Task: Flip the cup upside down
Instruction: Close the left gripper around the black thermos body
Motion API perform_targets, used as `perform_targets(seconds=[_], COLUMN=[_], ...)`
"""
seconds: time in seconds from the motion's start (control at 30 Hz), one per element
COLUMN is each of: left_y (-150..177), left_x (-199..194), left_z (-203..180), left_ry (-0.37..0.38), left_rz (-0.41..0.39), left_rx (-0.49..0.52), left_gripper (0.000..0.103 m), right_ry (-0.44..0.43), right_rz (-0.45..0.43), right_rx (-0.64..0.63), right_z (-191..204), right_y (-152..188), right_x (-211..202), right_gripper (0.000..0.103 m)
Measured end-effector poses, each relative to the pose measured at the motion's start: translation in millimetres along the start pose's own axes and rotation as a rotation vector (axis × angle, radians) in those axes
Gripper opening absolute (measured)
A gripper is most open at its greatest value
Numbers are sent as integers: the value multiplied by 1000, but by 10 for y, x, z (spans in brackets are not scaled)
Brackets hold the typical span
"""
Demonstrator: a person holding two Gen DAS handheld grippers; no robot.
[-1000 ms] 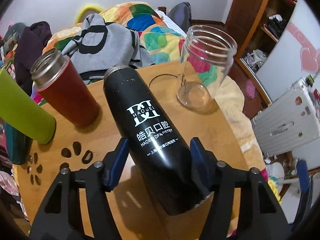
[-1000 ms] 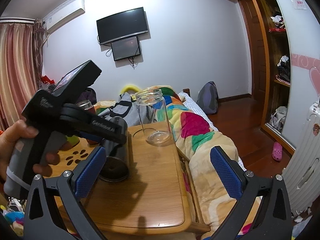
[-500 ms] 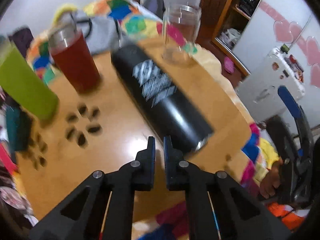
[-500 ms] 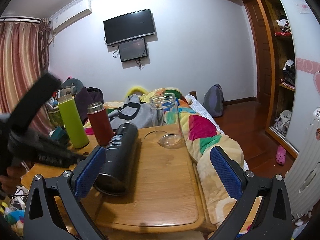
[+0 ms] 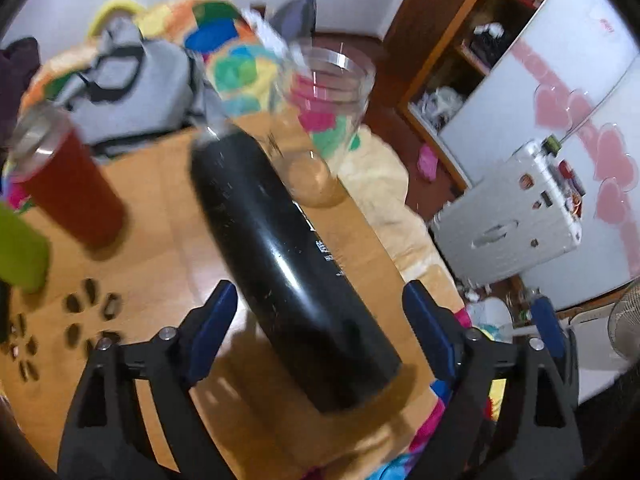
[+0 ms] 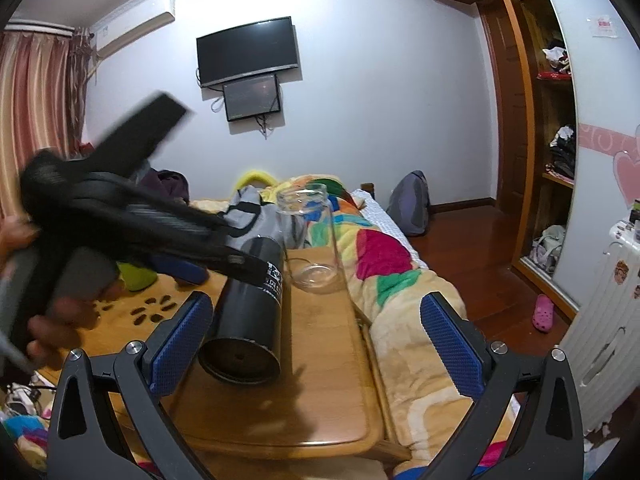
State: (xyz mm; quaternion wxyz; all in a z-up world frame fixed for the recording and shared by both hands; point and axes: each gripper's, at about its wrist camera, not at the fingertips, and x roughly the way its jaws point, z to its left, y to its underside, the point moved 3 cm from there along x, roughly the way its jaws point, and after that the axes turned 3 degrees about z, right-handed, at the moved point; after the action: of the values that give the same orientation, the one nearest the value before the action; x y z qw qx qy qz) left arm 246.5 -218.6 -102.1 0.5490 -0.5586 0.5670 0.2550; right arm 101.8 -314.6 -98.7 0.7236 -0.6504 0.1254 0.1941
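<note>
A black cup with white lettering stands on the wooden table; in the right wrist view it shows its round base toward the camera. My left gripper is open, its blue pads on either side of the cup's near end, not touching it. It shows blurred in the right wrist view, reaching over the cup. My right gripper is open and empty, just right of the cup at the table's near side.
A clear glass jar stands upright behind the black cup, near the table's right edge. A red tumbler and a green bottle stand at the left. A bed with a colourful quilt lies beyond the table.
My left gripper was shut and drawn back half a second ago; now it is open and straddles the black cup's near end. The right gripper has barely moved.
</note>
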Motion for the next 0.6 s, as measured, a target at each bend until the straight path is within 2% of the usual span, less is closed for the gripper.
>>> perform_targets(seconds=[0.1,0.23,0.33,0.43,0.53,0.6], left_y=[-69,-71,-63,-33,-19,7], left_x=[168,155,264,512,549,534], left_z=[59,79,45,102,76,100], left_ry=[-24,-11,-39,-5,-83,-78], left_rz=[33,22,21,93,68,62], left_rx=[-41,-50,-55,-133,-110,-118], left_gripper=[80,79,81,83,77,75], right_ry=[4,-23,-26,-25,-23,-26], right_rz=[-6,-9,1,0,-10,-12], right_rx=[-3,19,17,14,14,17], right_z=[-48,-104,-81,-71,-78,-78], right_y=[-2,1,18,9,-10,-14], right_x=[-31,-30,-7,-14,-42,-47], right_gripper=[103,103,103,103,103,103])
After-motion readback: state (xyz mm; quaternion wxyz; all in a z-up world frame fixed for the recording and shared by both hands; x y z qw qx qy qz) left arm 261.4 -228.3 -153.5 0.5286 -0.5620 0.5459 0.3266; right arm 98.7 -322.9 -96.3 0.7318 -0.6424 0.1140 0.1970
